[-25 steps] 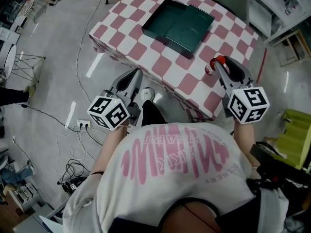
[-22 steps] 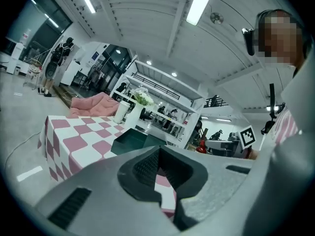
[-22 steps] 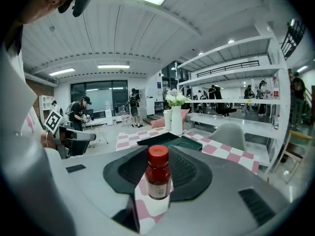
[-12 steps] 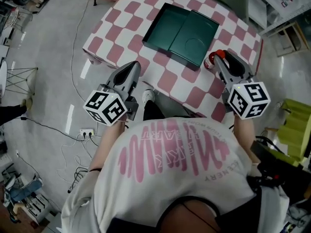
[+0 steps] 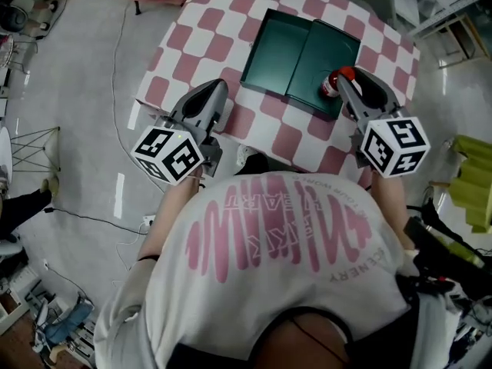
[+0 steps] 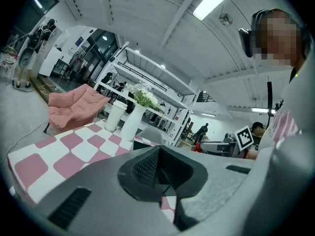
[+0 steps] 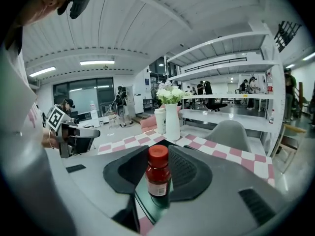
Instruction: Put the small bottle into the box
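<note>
A small red bottle (image 5: 331, 84) with a red cap stands upright between the jaws of my right gripper (image 5: 339, 84), which is shut on it. It hangs over the near right corner of the open dark-green box (image 5: 296, 46) on the checked table (image 5: 201, 41). In the right gripper view the small red bottle (image 7: 158, 174) sits held in my right gripper (image 7: 158, 182), with the green box (image 7: 142, 193) below it. My left gripper (image 5: 217, 92) is shut and empty, over the table's near left part. My left gripper (image 6: 160, 175) shows its jaws meeting.
A white vase (image 7: 172, 118) of flowers and a white cup (image 7: 160, 121) stand at the table's far side. A grey chair (image 7: 231, 132) is behind the table. A pink beanbag (image 6: 74, 107) lies on the floor to the left. Cables (image 5: 115, 60) run across the floor.
Both grippers have moved forward over the table. The right one has carried the bottle from the table's near edge to above the box's near right corner.
</note>
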